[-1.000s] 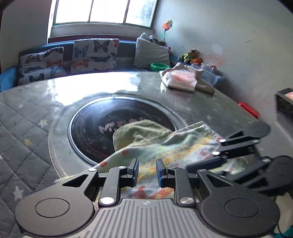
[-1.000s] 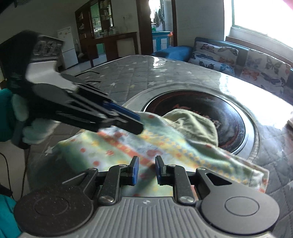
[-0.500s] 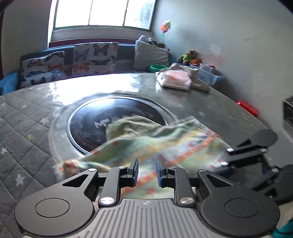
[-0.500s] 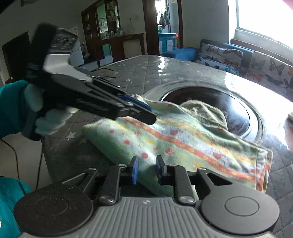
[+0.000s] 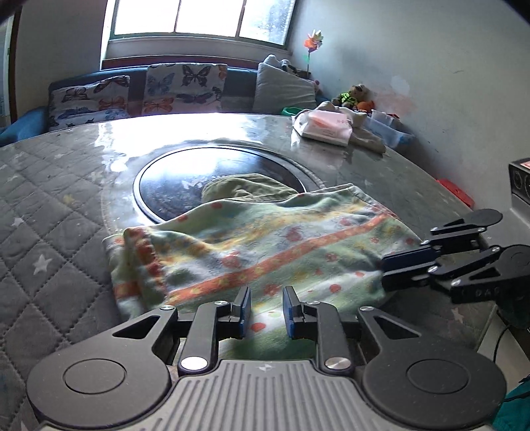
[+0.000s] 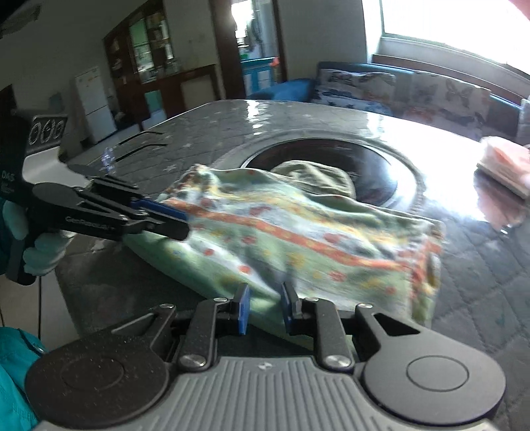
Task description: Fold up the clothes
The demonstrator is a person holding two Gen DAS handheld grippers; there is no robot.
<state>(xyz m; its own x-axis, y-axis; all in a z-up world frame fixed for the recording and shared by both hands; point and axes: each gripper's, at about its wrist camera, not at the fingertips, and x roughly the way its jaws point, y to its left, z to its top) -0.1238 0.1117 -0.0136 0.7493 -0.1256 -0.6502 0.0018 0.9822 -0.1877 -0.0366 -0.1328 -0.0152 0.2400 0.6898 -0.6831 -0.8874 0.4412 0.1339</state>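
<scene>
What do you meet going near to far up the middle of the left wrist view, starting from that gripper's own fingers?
Left gripper fingers → patterned green cloth → dark round inset in the table → butterfly cushions → window.

Rumpled green floral garment [image 5: 265,245], orange-striped, folded on the table

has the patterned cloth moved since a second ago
Yes. The patterned cloth has been dragged toward the cameras, off most of the dark round plate on the table, more of which is now bare.

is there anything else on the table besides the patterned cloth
Yes, in the left wrist view a pink and white folded pile sits at the table's far edge, apart from the cloth.
</scene>
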